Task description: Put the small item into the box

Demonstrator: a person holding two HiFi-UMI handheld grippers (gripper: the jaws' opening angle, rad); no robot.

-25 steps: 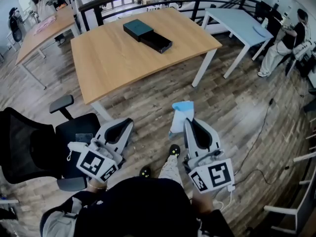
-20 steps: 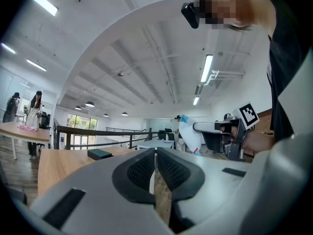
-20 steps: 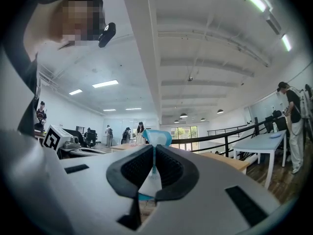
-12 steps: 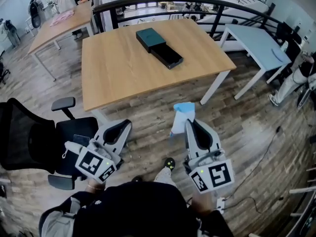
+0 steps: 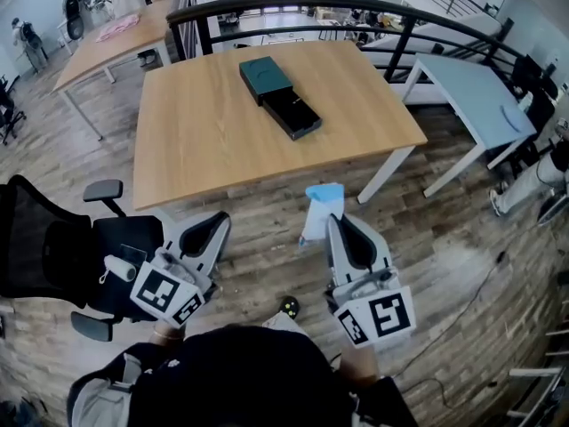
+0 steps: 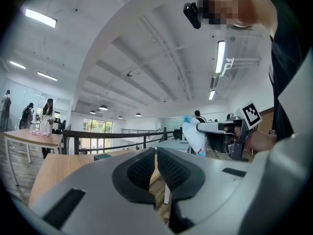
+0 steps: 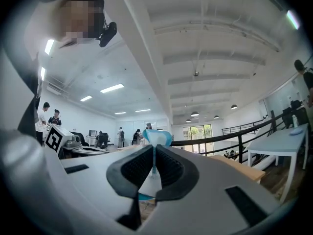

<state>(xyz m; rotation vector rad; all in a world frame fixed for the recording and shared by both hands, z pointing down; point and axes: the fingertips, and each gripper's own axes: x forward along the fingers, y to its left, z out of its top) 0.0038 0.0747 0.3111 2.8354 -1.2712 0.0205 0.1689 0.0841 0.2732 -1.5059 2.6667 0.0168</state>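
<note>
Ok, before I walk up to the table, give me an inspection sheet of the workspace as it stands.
Surface: wooden table, bare apart from the box.
Job's things: dark box on the table, its black tray showing open; small blue-and-white packet off the table, in the right tool.
Clutter: nothing seen.
Tools: left tool shut, nothing in it; right tool shut on the packet; both are short of the table.
Cables: one thin cable on the floor to the right.
Surroundings: black office chair at left, railing behind the table, pale blue table at right.
</note>
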